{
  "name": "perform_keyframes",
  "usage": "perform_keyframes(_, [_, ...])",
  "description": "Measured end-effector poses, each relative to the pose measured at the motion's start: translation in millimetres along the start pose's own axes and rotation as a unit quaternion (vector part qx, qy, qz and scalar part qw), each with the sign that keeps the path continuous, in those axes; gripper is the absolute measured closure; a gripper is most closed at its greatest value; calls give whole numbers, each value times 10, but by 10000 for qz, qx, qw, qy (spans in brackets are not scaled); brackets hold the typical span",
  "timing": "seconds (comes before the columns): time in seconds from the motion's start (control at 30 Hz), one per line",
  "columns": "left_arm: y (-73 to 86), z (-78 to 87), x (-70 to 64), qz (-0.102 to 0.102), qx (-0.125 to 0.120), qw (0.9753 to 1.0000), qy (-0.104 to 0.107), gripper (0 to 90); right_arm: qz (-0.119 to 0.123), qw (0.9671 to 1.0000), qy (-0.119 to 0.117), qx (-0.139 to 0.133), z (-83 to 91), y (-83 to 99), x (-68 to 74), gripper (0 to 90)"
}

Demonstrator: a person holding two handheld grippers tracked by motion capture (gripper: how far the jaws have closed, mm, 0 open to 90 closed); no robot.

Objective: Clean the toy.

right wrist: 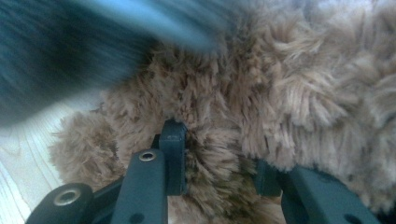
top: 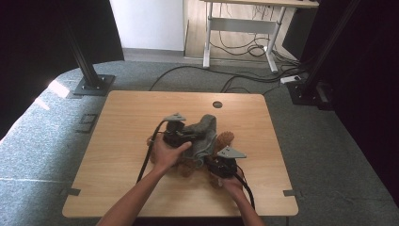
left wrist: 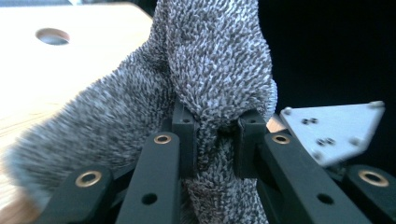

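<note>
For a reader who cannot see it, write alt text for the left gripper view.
The left gripper pinches a fold of grey fuzzy cloth between its black jaws. Behind lies a light wooden table with a round hole; the other gripper's grey plate shows at right.

Two black hand-held grippers, left gripper and right gripper, each topped with a grey three-cornered plate bearing small dark screws. Black jaws built from flat links with brass-ringed pivot holes and square pads at the tips. One black cable trailing from each toward the table edge. Bare forearms, no sleeves visible.
</note>
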State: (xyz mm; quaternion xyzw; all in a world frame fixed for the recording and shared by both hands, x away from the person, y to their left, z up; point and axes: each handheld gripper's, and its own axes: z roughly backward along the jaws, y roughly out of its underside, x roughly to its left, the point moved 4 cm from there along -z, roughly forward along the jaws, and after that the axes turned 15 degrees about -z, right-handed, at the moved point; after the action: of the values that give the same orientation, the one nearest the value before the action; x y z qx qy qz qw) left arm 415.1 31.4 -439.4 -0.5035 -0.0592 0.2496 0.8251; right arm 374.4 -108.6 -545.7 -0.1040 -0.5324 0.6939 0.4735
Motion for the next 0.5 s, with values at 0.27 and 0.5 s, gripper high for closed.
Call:
perform_keyframes(0.27, [123,-330,17,-26,542,9985,-56,748,89,9999,78,14,4,31,-1,626])
perform_keyframes(0.5, [205,-80,102,-54,514,9982,-307,752,172,9998,123,-21,19,58,19,630])
